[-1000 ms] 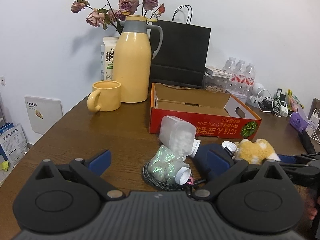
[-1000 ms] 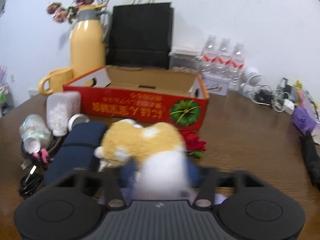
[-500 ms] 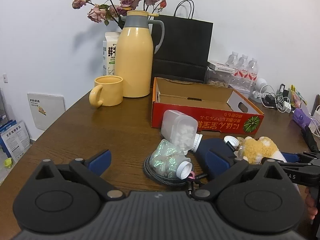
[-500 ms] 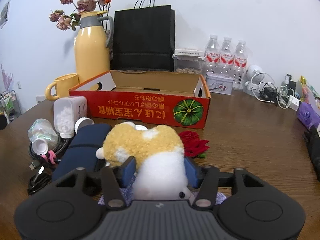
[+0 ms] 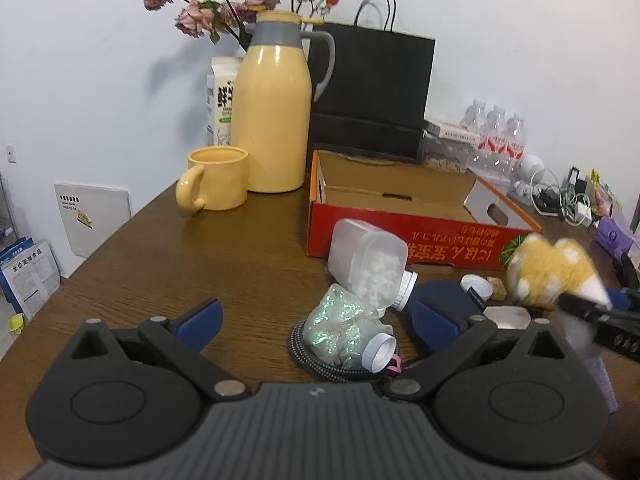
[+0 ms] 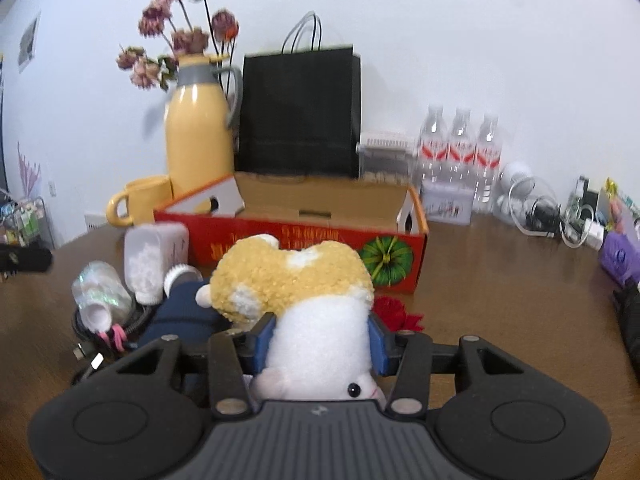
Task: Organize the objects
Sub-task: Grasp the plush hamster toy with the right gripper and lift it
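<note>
A yellow and white plush toy (image 6: 292, 276) sits between the blue pads of my right gripper (image 6: 320, 340). The jaws are closing and squeeze its white body. In the left wrist view the plush toy (image 5: 552, 272) hangs blurred above the table at the right. The open red cardboard box (image 6: 304, 240) stands just beyond it. My left gripper (image 5: 318, 316) is open and holds nothing. Ahead of it lie a glitter-filled bottle (image 5: 344, 332), a clear jar of white pieces (image 5: 368, 264) and a navy pouch (image 5: 444, 300).
A black cable coil (image 5: 304, 356) lies under the bottle. A red rose (image 6: 394, 312) lies by the box. At the back stand a yellow jug (image 5: 272, 120), a mug (image 5: 216, 184), a black paper bag (image 5: 372, 92) and water bottles (image 5: 496, 136). Cables (image 5: 560, 200) clutter the far right.
The plush toy has risen off the table in my right gripper and now overlaps the box front. The left gripper has stayed almost still and open.
</note>
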